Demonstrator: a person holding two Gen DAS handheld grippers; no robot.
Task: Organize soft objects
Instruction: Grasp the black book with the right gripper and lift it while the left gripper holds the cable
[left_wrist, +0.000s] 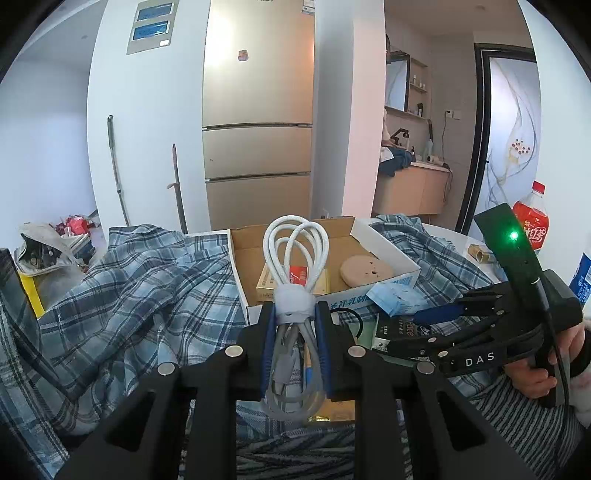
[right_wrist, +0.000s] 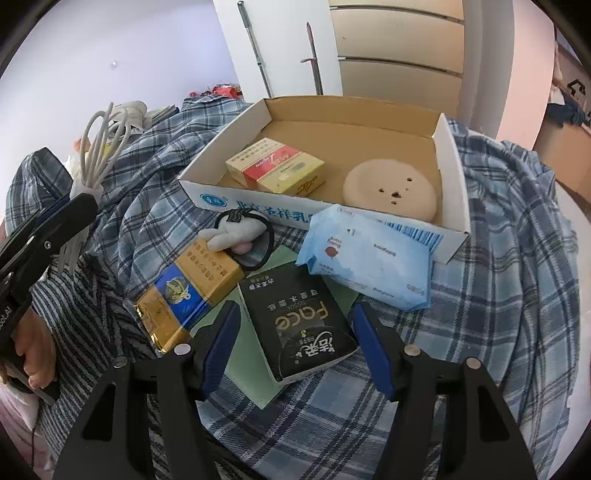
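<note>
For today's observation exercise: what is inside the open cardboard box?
Inside the cardboard box lie a yellow-and-red carton and a round beige pad. The near wall hides a strip of the floor, so anything lying there cannot be seen.

Coiled white cable (left_wrist: 295, 254) was bound by a pale grey strap. Black gripper fingers carried blue pads (right_wrist: 221, 350). Crumpled cloth (right_wrist: 517, 258) was blue, white and navy plaid. Shallow cardboard box (right_wrist: 452, 177) was brown inside, white outside with blue print. In it — a yellow and red carton (right_wrist: 275, 171) and a round beige pad (right_wrist: 389, 190). Soft wipes pack (right_wrist: 365, 258) was light blue. Tissue pack (right_wrist: 299, 321) was black with gold lettering. Flat carton (right_wrist: 188, 295) was gold and blue. Small plush toy (right_wrist: 232, 234) was grey-white with a pink spot — on a black hair tie. Sleeve (right_wrist: 85, 295) was grey and dark striped.
</note>
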